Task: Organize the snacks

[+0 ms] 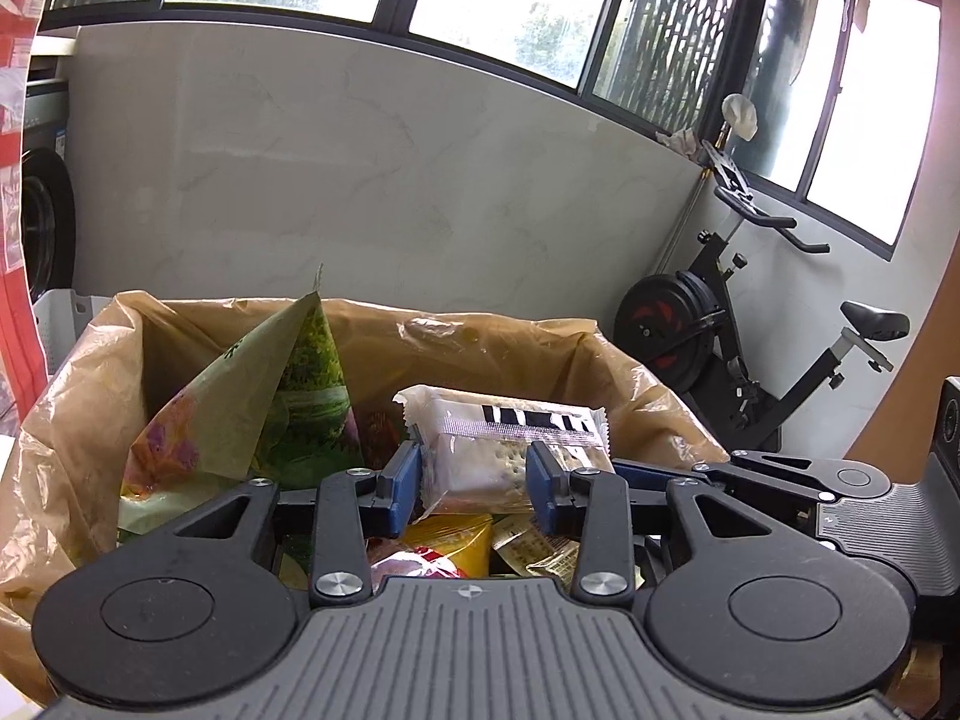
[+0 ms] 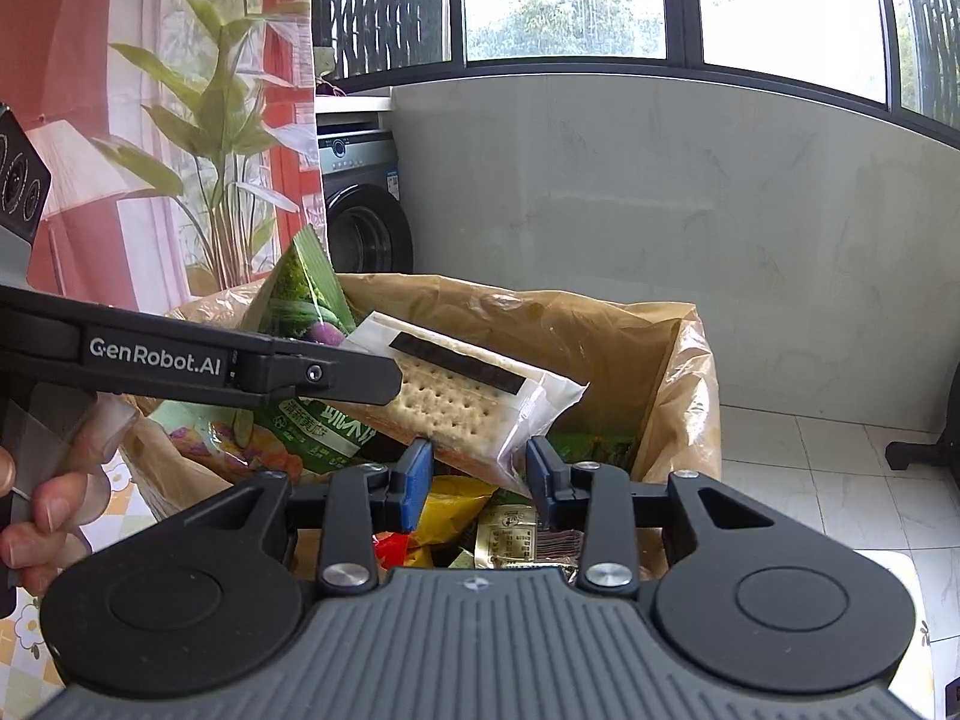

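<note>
A clear cracker packet with a black label hangs tilted over a box lined with a brown plastic bag. My left gripper is shut on one end of it, blue pads against both sides. In the right wrist view the same packet slopes down between the pads of my right gripper, which is shut on its lower corner. The left gripper's finger covers the packet's far end. A tall green snack bag stands in the liner, above a yellow packet and several small sachets.
An exercise bike stands right of the box against the grey wall. A washing machine and a leafy plant are at the left. A person's hand holds the left gripper. White floor tiles lie right of the box.
</note>
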